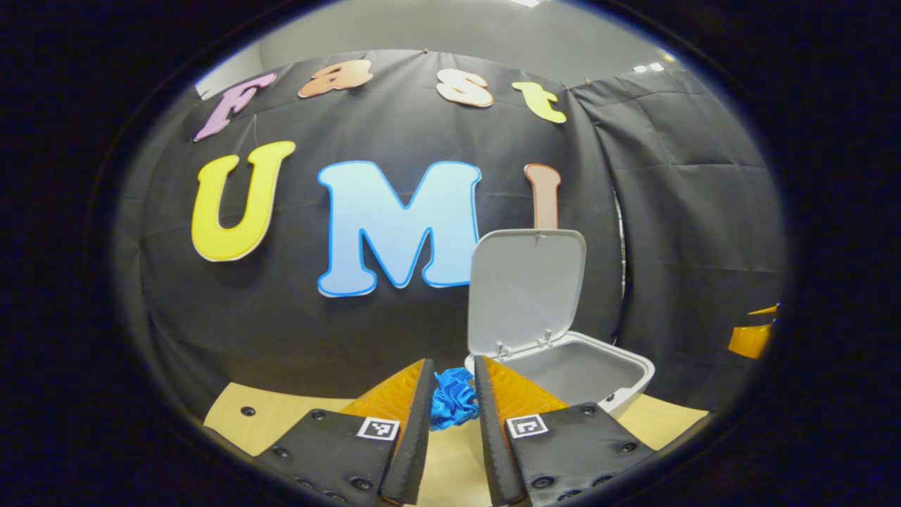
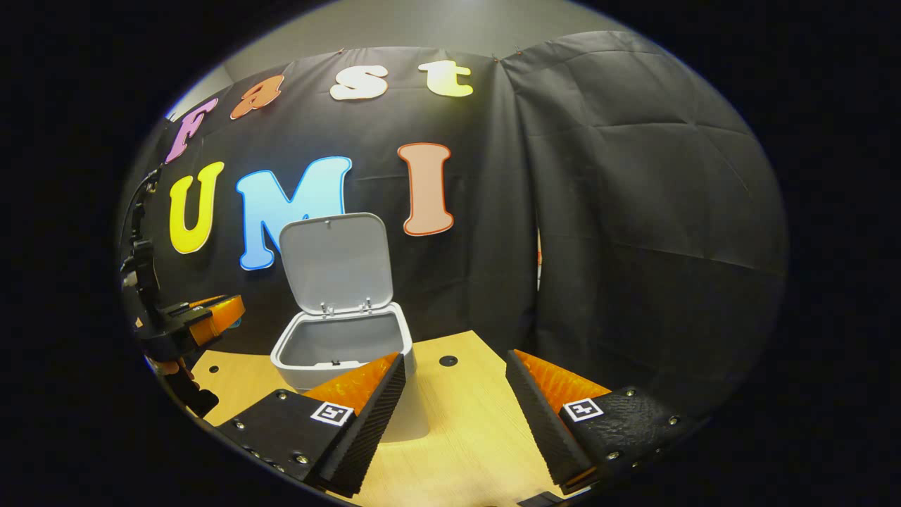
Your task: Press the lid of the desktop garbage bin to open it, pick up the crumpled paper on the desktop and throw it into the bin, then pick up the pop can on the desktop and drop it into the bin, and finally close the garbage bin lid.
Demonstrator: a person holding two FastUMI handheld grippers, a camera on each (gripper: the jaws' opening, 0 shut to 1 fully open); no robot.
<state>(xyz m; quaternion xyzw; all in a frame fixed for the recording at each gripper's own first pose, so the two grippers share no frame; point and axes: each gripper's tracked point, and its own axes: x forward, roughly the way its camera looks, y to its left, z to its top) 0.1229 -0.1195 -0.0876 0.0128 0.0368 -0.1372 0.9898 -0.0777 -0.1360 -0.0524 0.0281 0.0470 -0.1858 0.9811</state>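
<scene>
We've got our left gripper (image 1: 454, 398) clamped on the blue crumpled paper (image 1: 452, 404), low centre of the left gripper view. Just right of it sits the bin (image 1: 598, 373), its lid (image 1: 526, 290) standing upright, mouth facing up. Our right gripper (image 2: 456, 398) hangs wide apart over the wooden table (image 2: 464, 436), holding nothing, bin at centre left.

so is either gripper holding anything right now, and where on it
The left gripper holds the crumpled blue paper between its fingertips, pinched at the wad's sides, beside the open bin. The right gripper is open and holds nothing.
</scene>
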